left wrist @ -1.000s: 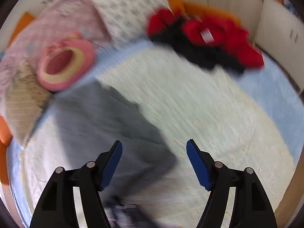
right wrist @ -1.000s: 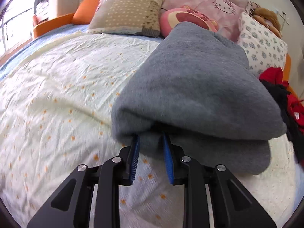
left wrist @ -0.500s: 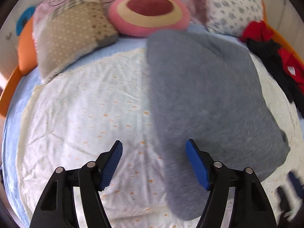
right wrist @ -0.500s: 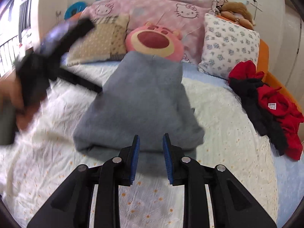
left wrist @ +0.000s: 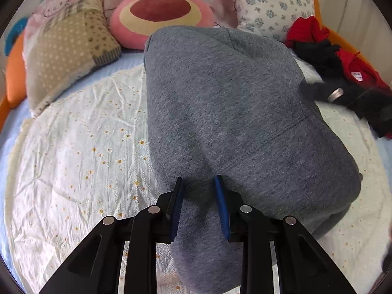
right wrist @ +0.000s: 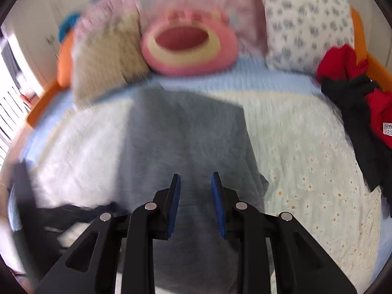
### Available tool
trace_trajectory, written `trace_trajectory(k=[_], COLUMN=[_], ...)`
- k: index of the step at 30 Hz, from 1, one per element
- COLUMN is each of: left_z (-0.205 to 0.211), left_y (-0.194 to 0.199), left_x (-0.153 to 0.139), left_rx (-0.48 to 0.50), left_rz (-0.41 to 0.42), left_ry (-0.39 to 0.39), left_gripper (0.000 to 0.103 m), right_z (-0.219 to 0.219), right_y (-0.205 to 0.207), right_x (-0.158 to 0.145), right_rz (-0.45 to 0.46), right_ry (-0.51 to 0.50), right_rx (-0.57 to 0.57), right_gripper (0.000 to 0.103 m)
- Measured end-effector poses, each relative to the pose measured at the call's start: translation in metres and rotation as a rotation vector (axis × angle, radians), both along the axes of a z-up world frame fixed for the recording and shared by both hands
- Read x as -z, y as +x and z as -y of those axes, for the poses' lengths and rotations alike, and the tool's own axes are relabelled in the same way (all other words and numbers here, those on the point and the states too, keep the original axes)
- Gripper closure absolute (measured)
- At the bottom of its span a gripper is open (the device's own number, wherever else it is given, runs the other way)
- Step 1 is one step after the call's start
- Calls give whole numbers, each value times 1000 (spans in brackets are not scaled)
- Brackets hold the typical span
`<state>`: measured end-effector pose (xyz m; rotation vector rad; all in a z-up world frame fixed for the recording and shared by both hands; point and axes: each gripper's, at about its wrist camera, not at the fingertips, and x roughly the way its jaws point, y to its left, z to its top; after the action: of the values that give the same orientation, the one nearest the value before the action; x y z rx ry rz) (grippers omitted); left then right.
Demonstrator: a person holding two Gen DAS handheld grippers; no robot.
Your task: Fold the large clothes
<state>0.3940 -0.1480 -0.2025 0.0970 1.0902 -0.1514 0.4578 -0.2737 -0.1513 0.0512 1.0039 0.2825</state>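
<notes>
Bedding in pale cream with small daisies covers the bed (left wrist: 73, 152), and we see a row of pillows along its far edge: a dotted beige pillow (left wrist: 66, 49), a pink bear cushion (left wrist: 159, 12) and a white pillow with blue flowers (left wrist: 272, 2). A heap of red and black clothes (left wrist: 343, 73) lies at the right side of the bed, well apart from the work area.

The grey garment (left wrist: 232, 112) lies folded along the middle of the bed, running from the near edge up toward the bear cushion.

We see the left gripper (left wrist: 198, 191) pointing steeply down at the near end of the garment. Its fingers (left wrist: 177, 203) have just been closing, and a ridge of grey cloth is now clamped between them.

The right gripper (right wrist: 194, 191) hangs over the same garment. Its fingers (right wrist: 218, 205) stand a narrow way apart; that view is blurred, but the cloth appears to lie below them rather than between them, so we read no grip there.
</notes>
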Motion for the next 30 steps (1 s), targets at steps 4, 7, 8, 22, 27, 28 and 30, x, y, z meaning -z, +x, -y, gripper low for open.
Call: trace_trajectory(k=[4,7,8,22,27,28,30], left_z=[-7,-18,-25,-70,-52,-48,-43], left_y=[8,14,16,51,52,55,62], left_x=[0,-12,-17,32,28,35,54], left_rx=[60,80,70,-47,-4,-5,-15], left_rz=[-29,-68,-56,-303,-284,-303,-358], left_ry=[-47,-148,-160,-633,-592,-567,-554], left_gripper=[71,43,32,21,12,10,8], right_z=[-2,5,8,47,54,54,52], right_y=[7,6,6,3,3,3,3], right_x=[49,67,68,79,83,83,83], right_rz=[-87,-72,-72,-36,-22,-19,-15], right_ry=[-95,-47,-27,215,257,262,253], right_rx=[-23,-16,-14,-37,-39,-41,-38], right_gripper=[77,77,77,77,77,77,77])
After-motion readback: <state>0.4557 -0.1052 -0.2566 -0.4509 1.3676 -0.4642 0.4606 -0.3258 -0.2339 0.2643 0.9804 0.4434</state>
